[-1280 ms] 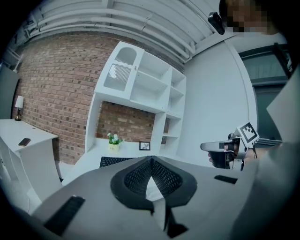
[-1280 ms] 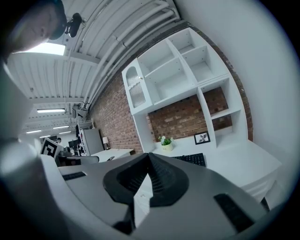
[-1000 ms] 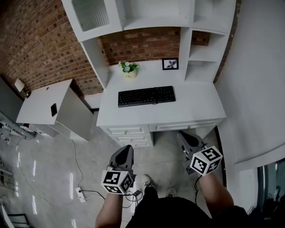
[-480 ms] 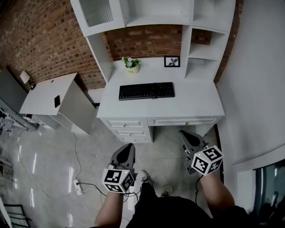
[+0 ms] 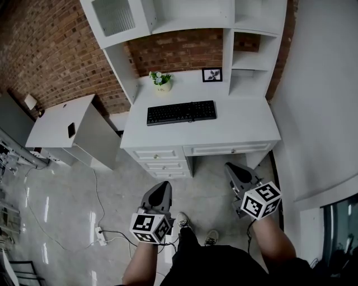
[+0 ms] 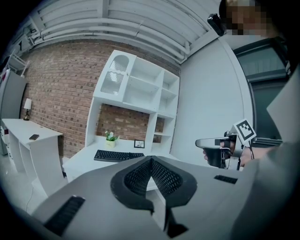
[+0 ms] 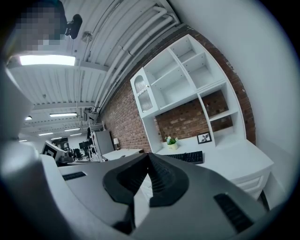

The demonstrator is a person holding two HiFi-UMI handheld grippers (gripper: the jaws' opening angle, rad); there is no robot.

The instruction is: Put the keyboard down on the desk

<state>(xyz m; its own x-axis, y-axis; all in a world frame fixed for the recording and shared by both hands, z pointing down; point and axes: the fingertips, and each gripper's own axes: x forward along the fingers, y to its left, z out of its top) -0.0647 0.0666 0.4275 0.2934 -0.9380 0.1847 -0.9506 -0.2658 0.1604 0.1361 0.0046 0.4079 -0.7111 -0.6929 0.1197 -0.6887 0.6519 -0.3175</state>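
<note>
A black keyboard (image 5: 181,112) lies flat on the white desk (image 5: 235,131), towards its back left; it also shows in the left gripper view (image 6: 118,155) and the right gripper view (image 7: 186,157). My left gripper (image 5: 161,190) hangs over the floor in front of the desk drawers, shut and holding nothing (image 6: 151,161). To the right, my right gripper (image 5: 235,171) is also shut and empty (image 7: 149,157), just short of the desk's front edge. Both point towards the desk and stand well apart from the keyboard.
A small potted plant (image 5: 161,81) and a framed picture (image 5: 212,74) stand at the back of the desk under white shelving (image 5: 168,17). A lower white side table (image 5: 61,123) with a dark phone stands left. A power strip and cables (image 5: 102,237) lie on the floor.
Both grippers have drawn slightly back from the desk, which now sits a little higher in the head view. The keyboard has not moved on the desk. Both stay shut.
</note>
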